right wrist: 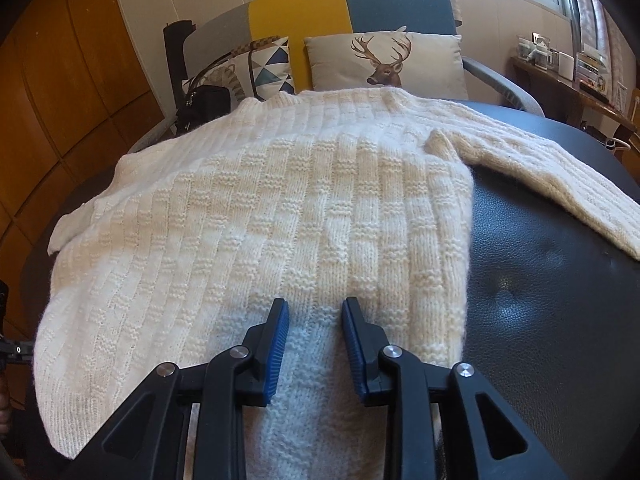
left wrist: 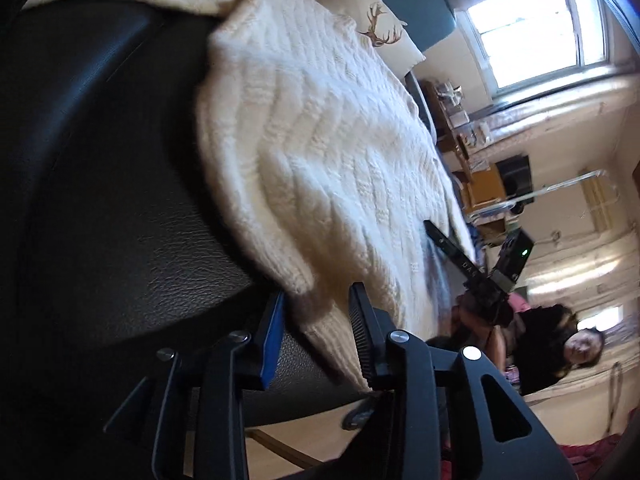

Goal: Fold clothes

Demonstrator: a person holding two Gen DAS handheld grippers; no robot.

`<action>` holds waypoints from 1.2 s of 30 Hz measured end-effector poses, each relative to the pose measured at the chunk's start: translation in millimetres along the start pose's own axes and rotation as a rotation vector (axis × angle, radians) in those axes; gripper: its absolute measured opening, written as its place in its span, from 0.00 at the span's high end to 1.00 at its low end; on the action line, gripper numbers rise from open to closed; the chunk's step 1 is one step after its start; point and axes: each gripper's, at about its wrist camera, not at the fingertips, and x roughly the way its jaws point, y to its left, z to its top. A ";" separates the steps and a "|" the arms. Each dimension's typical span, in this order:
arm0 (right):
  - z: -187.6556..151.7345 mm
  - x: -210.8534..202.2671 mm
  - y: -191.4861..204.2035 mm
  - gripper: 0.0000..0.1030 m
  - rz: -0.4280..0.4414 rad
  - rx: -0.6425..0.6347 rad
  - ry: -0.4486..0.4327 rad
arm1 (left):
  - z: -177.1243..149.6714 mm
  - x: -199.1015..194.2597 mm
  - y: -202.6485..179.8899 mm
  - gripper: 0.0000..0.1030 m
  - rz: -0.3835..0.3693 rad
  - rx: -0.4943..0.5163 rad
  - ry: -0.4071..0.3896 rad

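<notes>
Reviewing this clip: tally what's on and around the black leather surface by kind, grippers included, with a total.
Sweater: 1, cream knit, spread on the black leather surface
Cushions: 2, the deer cushion and the triangle cushion
Black bag: 1
Grippers: 2, the left gripper and the right gripper, both open
Total: 6

We see our right gripper point(right wrist: 314, 344), jaws apart, over a cream knit sweater point(right wrist: 256, 208) on black leather point(right wrist: 540, 300), sleeve point(right wrist: 560, 176) toward two o'clock.
</notes>
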 end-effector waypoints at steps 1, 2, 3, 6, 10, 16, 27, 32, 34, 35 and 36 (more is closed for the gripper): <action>0.2 0.1 0.4 0.73 -0.002 0.000 0.001 | 1.1 3.6 -3.9 0.91 0.018 0.008 -0.001; 0.4 0.2 0.7 0.73 -0.003 -0.001 0.001 | 2.2 7.2 -7.8 0.93 0.035 0.016 -0.002; 0.6 0.3 1.1 0.73 -0.005 -0.001 0.002 | 3.3 10.8 -11.7 0.94 0.053 0.024 -0.003; 0.3 0.1 1.5 0.73 -0.004 -0.001 0.003 | 7.9 10.4 -10.2 0.95 0.068 0.022 -0.007; 0.8 0.4 1.7 0.73 -0.004 -0.003 0.007 | 14.5 -0.4 -0.9 0.95 0.129 0.037 -0.031; 2.7 1.8 3.5 0.72 -0.011 -0.011 0.020 | 16.1 -23.2 11.7 0.95 0.214 0.047 -0.051; 7.5 3.3 1.2 0.70 0.010 0.006 0.053 | 17.9 -60.8 17.5 0.95 0.393 0.078 -0.147; 14.2 -7.7 -15.4 0.69 0.103 0.146 0.031 | 38.4 -44.0 -65.9 0.93 0.323 0.303 -0.325; 15.0 -21.3 -25.8 0.69 0.151 0.227 -0.028 | 52.7 -19.0 -97.0 0.89 0.284 0.380 -0.343; 14.1 -24.6 -26.6 0.69 0.149 0.222 -0.028 | 59.6 -4.8 -107.4 0.87 0.278 0.405 -0.333; 13.3 -27.9 -27.4 0.69 0.147 0.216 -0.027 | 66.5 14.0 -113.1 0.87 0.295 0.429 -0.305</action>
